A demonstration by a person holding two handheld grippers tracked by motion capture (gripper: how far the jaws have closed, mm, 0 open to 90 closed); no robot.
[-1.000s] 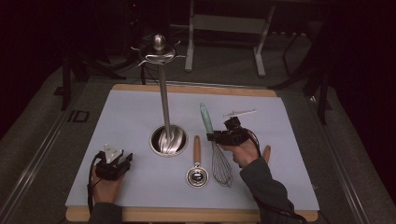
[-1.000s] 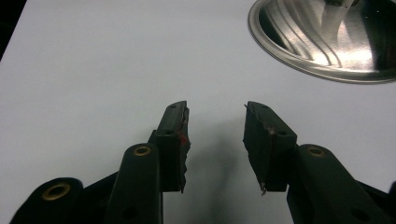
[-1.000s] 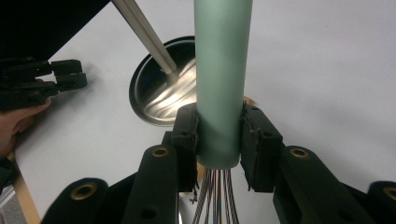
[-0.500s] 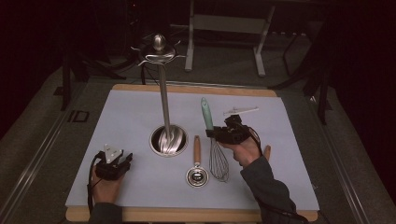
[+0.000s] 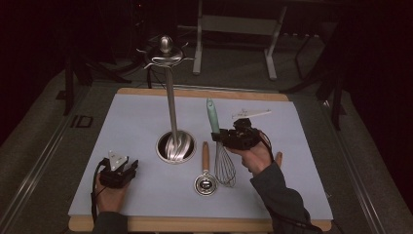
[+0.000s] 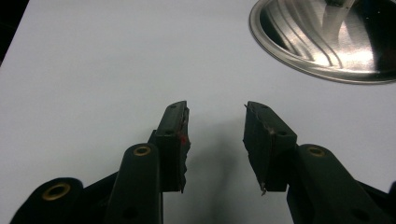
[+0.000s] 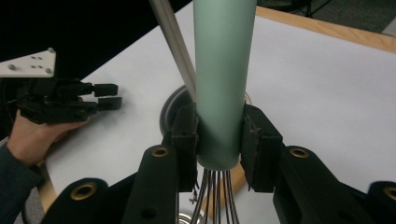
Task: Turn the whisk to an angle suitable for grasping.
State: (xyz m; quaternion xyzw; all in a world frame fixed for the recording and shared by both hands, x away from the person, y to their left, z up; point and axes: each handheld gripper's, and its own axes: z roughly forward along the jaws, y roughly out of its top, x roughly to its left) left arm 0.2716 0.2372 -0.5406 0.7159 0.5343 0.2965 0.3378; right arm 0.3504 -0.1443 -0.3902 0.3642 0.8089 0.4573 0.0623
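Mint-green whisk (image 5: 217,141) handle (unlabelled) sits clamped in the right hand-held gripper (image 5: 225,137); left hand-held gripper (image 6: 215,140) gapes.

The left gripper (image 5: 127,168) rests at the lower left of the frame, its fingers (image 6: 173,140) parted. The right gripper (image 5: 220,137), right of centre, has its fingers (image 7: 186,140) clamped, forearm entering from the bottom edge.

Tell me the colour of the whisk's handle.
Pale mint green. The whisk handle shows best in the right gripper view, clamped between the black jaws.
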